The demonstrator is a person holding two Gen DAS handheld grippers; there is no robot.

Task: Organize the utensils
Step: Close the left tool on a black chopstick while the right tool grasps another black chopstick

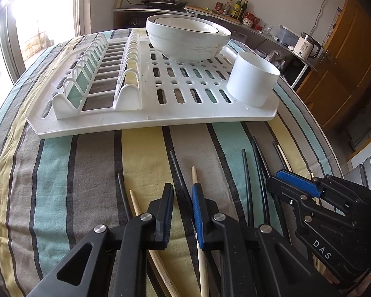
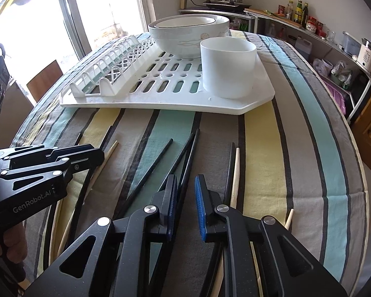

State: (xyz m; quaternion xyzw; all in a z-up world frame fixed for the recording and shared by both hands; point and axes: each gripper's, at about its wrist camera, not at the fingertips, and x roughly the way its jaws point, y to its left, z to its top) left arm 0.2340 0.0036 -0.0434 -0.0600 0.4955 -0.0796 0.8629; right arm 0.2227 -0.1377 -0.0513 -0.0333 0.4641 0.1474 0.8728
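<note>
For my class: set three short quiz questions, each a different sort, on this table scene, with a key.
1. True or false: the white cup stands on the drying rack.
2. Which chopsticks lie on the striped cloth? A black only, B wooden only, C both.
3. Fill in: the stacked bowls sit ____ the cup, seen from the right claw.

Key: 1 true. 2 C. 3 behind.
</note>
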